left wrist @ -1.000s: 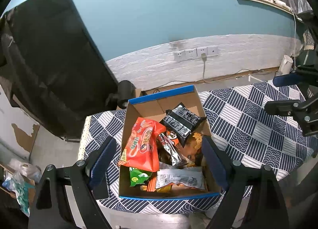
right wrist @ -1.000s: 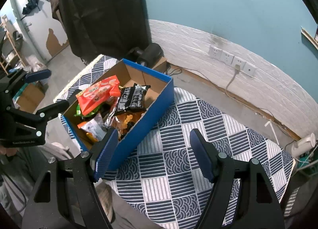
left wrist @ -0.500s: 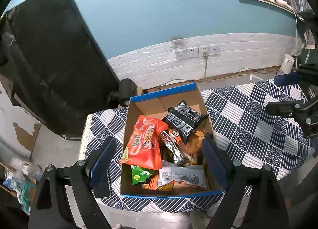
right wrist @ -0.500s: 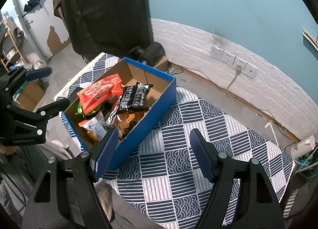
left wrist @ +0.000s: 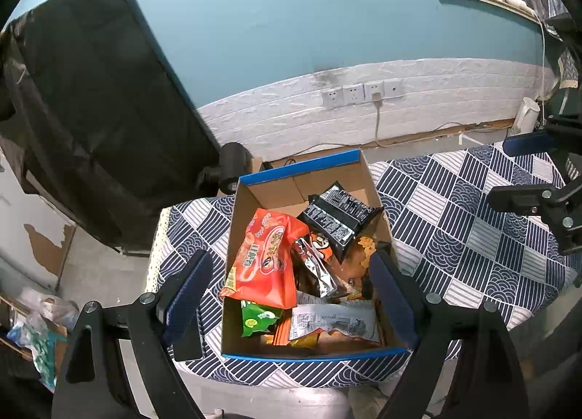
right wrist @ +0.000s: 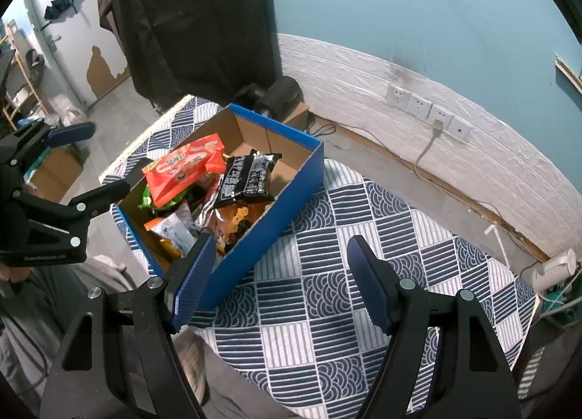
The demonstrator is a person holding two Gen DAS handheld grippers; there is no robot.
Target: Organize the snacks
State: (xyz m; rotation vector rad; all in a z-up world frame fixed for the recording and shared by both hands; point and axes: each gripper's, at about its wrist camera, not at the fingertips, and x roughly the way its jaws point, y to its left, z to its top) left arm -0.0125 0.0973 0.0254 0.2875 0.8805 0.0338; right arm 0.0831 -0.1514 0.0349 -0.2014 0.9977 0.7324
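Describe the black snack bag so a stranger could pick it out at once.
Start at the blue cardboard box on the checkered tablecloth. Inside, toward its far end, the black snack bag lies tilted on top of the pile, beside the big orange bag. It is the only black packet there, covered in white print.

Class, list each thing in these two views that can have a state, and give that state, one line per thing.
Left tongs: open, empty, above the box.
Right tongs: open, empty, above the cloth.
Blue box: lidless, holding snacks.
Orange packet: sealed, lying on top.
Black packet: sealed, leaning on the box wall.
Wall plug: plugged in.
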